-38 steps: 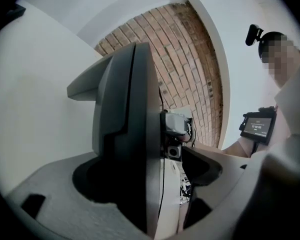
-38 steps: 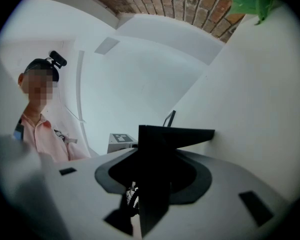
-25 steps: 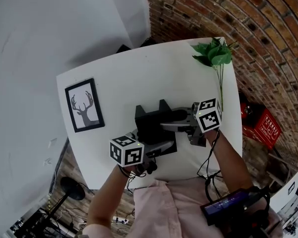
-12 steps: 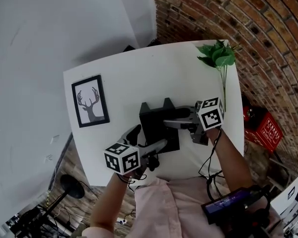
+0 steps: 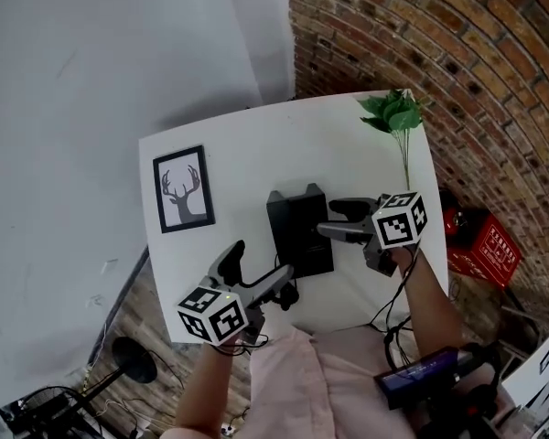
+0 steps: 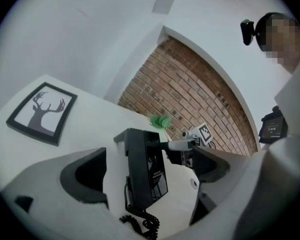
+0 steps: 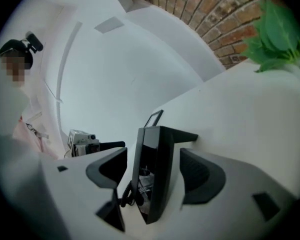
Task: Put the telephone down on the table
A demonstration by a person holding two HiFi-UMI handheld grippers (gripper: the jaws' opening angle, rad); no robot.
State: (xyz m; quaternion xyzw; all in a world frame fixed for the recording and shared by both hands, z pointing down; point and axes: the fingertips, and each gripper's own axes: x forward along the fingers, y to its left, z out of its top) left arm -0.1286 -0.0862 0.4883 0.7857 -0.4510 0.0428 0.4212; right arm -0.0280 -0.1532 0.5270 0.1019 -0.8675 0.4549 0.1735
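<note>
The black telephone (image 5: 300,231) lies on the white table (image 5: 256,144), its coiled cord (image 6: 140,221) trailing toward the near edge. My left gripper (image 5: 254,273) is open and stands back from the telephone's near end, with nothing between its fingers; in the left gripper view the telephone (image 6: 145,169) lies ahead of it. My right gripper (image 5: 329,219) reaches in from the right and its jaws are opening. In the right gripper view the telephone (image 7: 157,169) stands between the pads (image 7: 200,176), with a gap on both sides.
A framed deer picture (image 5: 183,198) lies at the table's left. A green leafy sprig (image 5: 393,117) lies at the far right corner. Beyond the table's right edge are a brick wall (image 5: 476,80) and a red box (image 5: 483,245) on the floor.
The left gripper has drawn back from the telephone toward the table's near edge and opened wide. The right gripper's jaws have spread off the telephone, which now lies flat.
</note>
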